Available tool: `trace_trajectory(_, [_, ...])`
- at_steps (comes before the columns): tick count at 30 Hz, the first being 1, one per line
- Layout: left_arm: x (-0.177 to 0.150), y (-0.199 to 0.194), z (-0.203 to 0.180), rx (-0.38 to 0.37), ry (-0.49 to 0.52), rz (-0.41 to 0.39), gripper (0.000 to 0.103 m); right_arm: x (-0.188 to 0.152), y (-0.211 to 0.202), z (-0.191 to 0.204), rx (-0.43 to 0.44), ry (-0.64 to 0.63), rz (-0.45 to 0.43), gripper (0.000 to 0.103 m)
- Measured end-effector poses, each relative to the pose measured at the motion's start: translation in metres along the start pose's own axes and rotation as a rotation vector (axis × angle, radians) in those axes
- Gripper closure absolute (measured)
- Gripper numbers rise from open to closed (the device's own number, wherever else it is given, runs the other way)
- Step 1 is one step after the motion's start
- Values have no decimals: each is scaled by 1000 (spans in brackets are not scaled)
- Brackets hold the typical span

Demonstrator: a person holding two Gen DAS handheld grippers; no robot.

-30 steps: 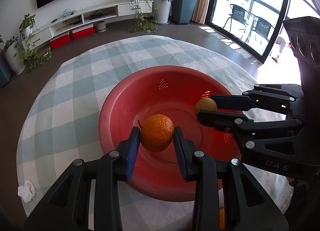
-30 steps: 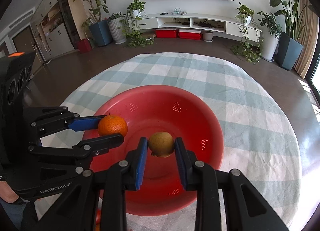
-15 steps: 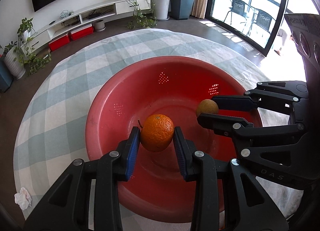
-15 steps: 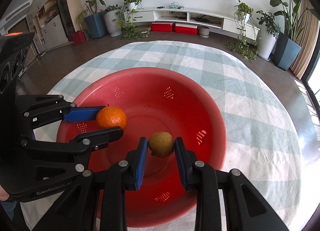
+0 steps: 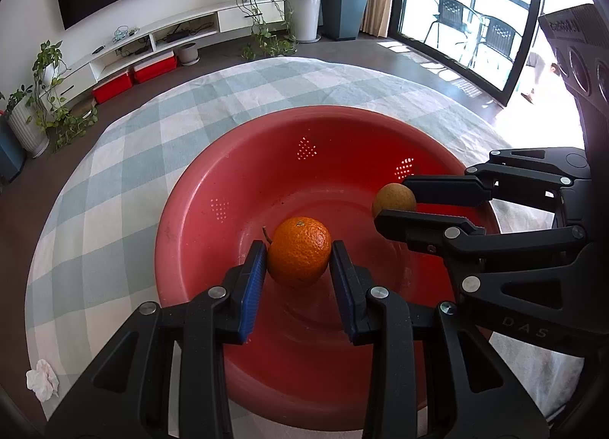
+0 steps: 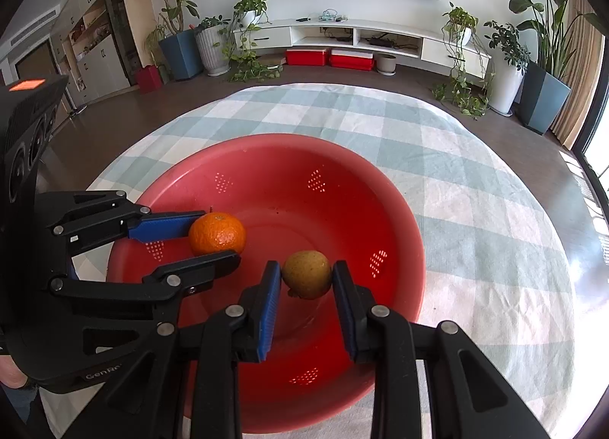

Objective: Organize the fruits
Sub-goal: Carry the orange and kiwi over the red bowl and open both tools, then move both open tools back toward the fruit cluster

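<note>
Left wrist view: the left tool [image 5: 298, 268] is pinching the orange [image 5: 298, 256] over the red colander bowl [image 5: 182, 210], pads only on its flanks; round fruit, so a loose squeeze could let it roll out and bounce past the rim onto the tabletop [image 5: 114, 180]; right wrist view: the right tool [image 6: 306, 283] is pinching the brownish-yellow fruit [image 6: 307, 273] low in the same bowl, left tool just beside; releasing together risks the fruits knocking, or the tools clashing
</note>
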State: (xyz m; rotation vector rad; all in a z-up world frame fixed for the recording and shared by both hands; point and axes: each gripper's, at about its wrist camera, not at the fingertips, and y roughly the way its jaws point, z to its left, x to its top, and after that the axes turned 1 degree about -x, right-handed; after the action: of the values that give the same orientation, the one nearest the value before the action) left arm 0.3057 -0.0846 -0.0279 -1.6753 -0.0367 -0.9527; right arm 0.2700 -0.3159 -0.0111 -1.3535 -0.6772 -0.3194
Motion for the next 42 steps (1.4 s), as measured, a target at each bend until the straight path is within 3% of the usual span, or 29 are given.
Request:
trace_trajectory(7, [0,0,0,3,5,0,71,0,-3,-5,-16,14,-15,62])
trace_trajectory(18, [0,0,-3,10,19,-2,69,-1,-8,-5,-7,22,-33,58])
trace_trajectory(19, [0,0,-3,5,20,-5,66,-1,-9,-5,-9,24,-38,57])
trace_trajectory(21, [0,-2,-4,4,23,-20,48,0,-11,-6,-9,32,-50,53])
trace_trajectory(23, [0,-4,-5,6,25,-30,44,0,-14,-7,-8,41,-60,47])
trace_trajectory(31, [2,-23,4,2,-5,-106,40,3,-22,-14,-5,70,-110,45])
trace_trajectory(35, [2,-41,13,-15,-41,-181,23,5,-33,-23,2,112,-168,38])
trace_trajectory(38, [2,-50,19,-16,-61,-210,16,6,-40,-30,3,142,-203,35])
trace_trajectory(42, [-2,-62,21,-9,-54,-258,0,7,-44,-37,10,167,-228,33])
